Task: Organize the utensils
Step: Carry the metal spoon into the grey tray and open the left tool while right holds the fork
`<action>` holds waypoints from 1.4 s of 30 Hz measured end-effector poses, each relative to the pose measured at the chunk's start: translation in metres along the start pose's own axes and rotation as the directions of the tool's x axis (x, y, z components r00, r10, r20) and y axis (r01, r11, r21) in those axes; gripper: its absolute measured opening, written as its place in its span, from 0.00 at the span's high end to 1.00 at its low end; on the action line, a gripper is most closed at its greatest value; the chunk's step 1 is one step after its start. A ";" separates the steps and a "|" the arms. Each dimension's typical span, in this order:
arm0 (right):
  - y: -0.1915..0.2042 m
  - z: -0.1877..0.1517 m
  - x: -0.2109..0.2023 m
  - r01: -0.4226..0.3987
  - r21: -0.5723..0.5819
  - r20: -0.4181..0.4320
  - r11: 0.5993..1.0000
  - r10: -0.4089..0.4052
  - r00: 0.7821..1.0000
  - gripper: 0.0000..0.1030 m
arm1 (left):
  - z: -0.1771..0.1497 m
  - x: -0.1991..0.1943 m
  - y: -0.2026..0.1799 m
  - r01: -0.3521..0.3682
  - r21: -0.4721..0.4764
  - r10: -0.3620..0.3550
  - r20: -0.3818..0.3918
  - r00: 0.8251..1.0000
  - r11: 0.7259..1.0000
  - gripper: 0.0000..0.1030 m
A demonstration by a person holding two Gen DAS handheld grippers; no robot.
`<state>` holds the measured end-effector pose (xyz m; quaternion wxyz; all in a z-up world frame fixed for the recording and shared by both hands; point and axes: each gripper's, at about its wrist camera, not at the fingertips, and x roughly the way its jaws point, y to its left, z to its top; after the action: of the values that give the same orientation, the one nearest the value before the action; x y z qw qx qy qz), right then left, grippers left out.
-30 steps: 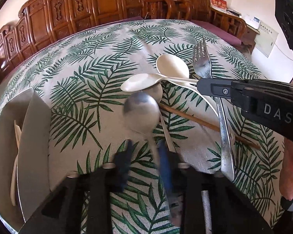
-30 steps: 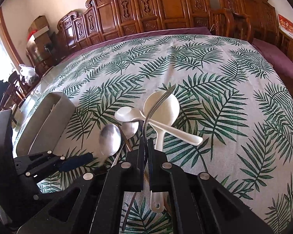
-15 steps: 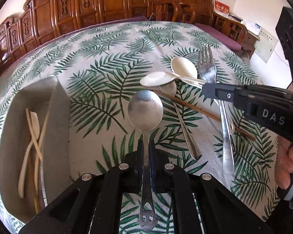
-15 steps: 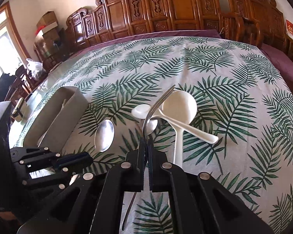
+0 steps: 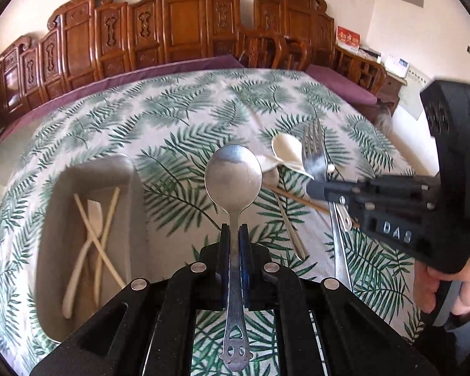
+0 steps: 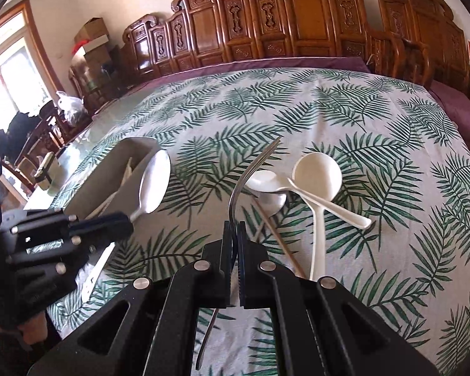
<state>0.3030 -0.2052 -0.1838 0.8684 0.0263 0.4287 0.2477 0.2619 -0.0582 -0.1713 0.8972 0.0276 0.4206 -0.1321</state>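
Left gripper (image 5: 234, 235) has its fingers clamped on the neck of a metal spoon (image 5: 233, 178), bowl sticking out forward and up, the handle running back between the fingers toward the camera, whole thing lifted clear of the tabletop. Right gripper (image 6: 234, 235) is squeezed tight on the handle of a metal fork (image 6: 250, 172), tines pointing away and upward, also off the cloth. The grey tray (image 5: 138, 206) sits toward the left edge of the table, and inside it you can see a pair of pale chopsticks (image 5: 106, 222) crossed over a pale spoon-shaped piece. Still lying on the leaf-print tablecloth (image 6: 329, 119) near the middle: two white plastic spoons (image 6: 316, 178) with handles crossing, a second metal spoon (image 6: 272, 202) partly under them, and a single wooden chopstick (image 6: 279, 241) running diagonally beside it. From the right camera the held spoon shows just beside the tray's near end. Carved wooden chairs (image 6: 297, 22) line the far edge.
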 end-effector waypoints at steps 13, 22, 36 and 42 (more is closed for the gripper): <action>0.036 0.001 -0.009 -0.041 -0.061 0.018 0.997 0.042 0.999 0.96 | 0.012 -0.039 0.046 -0.040 -0.068 0.045 0.079 0.996 0.997 0.95; 0.057 0.006 -0.015 -0.055 -0.097 0.038 0.994 0.059 0.998 0.96 | 0.011 -0.046 0.085 -0.073 -0.118 0.083 0.083 0.993 0.990 0.95; 0.105 0.042 0.001 -0.077 -0.164 0.062 0.983 0.089 0.994 0.96 | -0.014 0.014 0.139 -0.131 -0.190 0.118 -0.080 0.990 0.973 0.95; 0.117 0.044 0.014 -0.093 -0.179 0.048 0.979 0.103 0.993 0.96 | -0.021 0.026 0.135 -0.130 -0.150 0.109 -0.142 0.984 0.980 0.95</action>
<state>0.2959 -0.0891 -0.1365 0.8660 -0.0223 0.3782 0.3264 0.2979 0.0697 -0.2130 0.8727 -0.0097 0.4863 -0.0419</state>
